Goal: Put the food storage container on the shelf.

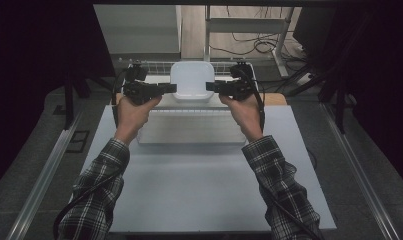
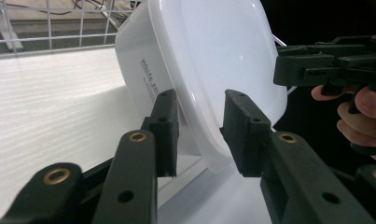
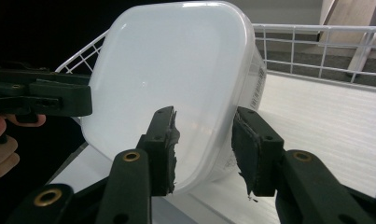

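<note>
White tabletop [image 1: 199, 175] carries a wire basket [image 1: 154, 66] at its far edge. Between both tools stands a white plastic container [image 1: 191, 80], lid on, translucent, rounded corners, printed label on its side wall. Left gripper [image 1: 170, 88] straddles its left rim; right gripper [image 1: 212, 86] straddles its right rim. Jaws of both stand parted around the lid edge, pads clear of the plastic, gripping nothing.
</note>
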### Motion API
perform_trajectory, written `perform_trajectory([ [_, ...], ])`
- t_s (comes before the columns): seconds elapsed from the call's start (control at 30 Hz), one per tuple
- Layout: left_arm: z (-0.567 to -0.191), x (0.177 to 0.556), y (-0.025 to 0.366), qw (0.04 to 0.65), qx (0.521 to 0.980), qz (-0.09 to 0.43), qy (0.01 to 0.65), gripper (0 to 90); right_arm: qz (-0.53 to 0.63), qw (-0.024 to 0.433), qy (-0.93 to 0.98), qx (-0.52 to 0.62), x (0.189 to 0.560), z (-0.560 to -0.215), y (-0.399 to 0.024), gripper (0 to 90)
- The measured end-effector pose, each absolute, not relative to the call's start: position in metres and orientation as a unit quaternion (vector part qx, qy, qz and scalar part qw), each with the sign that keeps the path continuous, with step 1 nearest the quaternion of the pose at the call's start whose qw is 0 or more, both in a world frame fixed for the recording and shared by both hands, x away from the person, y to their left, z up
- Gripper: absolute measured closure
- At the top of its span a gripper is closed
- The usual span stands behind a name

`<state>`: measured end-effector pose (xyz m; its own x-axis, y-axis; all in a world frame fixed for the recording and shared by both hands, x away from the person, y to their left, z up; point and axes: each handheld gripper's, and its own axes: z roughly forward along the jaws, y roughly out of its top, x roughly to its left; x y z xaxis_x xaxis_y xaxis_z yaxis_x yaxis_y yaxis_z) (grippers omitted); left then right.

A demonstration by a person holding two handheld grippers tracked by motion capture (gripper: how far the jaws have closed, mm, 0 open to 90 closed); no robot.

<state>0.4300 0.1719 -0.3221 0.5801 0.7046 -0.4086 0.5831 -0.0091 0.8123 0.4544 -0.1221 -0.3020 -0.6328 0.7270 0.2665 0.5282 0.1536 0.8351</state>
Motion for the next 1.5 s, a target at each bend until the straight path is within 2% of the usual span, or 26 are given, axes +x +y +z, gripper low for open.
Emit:
perform_trajectory([
  [0.17,-0.321,0.436,0.167,0.529,0.706,0.078,0.464,56.6,0.493,0.108,0.754,0.42,0.458,-0.303,-0.119,51.6],
  [0.53,-0.317,0.45,0.162,0.512,0.704,0.127,0.475,47.3,0.485,0.154,0.743,0.434,0.469,-0.302,-0.114,42.1],
  [0.63,-0.315,0.449,0.16,0.499,0.71,0.153,0.473,40.6,0.482,0.162,0.744,0.434,0.471,-0.301,-0.113,38.2],
  [0.77,-0.313,0.446,0.162,0.515,0.71,0.146,0.458,30.2,0.487,0.181,0.751,0.408,0.468,-0.299,-0.114,25.9],
  [0.87,-0.314,0.444,0.164,0.529,0.711,0.122,0.448,22.1,0.495,0.171,0.753,0.399,0.465,-0.3,-0.116,15.0],
  [0.97,-0.316,0.44,0.163,0.519,0.728,0.11,0.434,13.2,0.497,0.168,0.76,0.385,0.461,-0.303,-0.118,8.4],
  [1.13,-0.322,0.431,0.159,0.518,0.742,0.104,0.413,9.9,0.494,0.17,0.773,0.359,0.452,-0.309,-0.119,3.2],
  [1.5,-0.336,0.416,0.16,0.524,0.752,0.11,0.385,7.8,0.484,0.165,0.786,0.346,0.439,-0.32,-0.121,2.0],
])
